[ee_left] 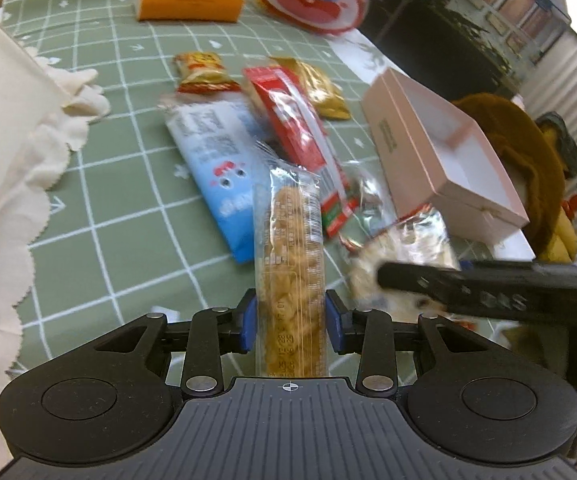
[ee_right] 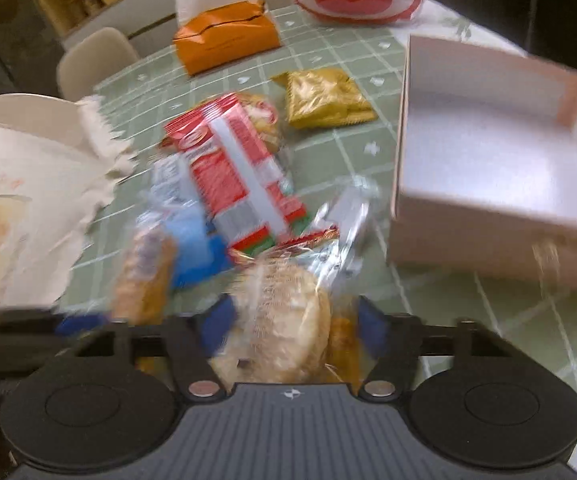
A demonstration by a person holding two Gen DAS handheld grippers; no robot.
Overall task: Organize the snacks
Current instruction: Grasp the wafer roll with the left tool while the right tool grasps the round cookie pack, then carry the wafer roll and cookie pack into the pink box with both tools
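Golden snack stick (ee_left: 290, 264) between left tongs (ee_left: 290, 322)

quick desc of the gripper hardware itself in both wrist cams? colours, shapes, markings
Both match. The left gripper has blue pads on black fingers, black linkage bars with silver pivot screws, two round black discs either side, and a grey ribbed centre plate carrying a small crosshair mark. The right gripper shows the same build, blurrier. No cables or sleeves visible.
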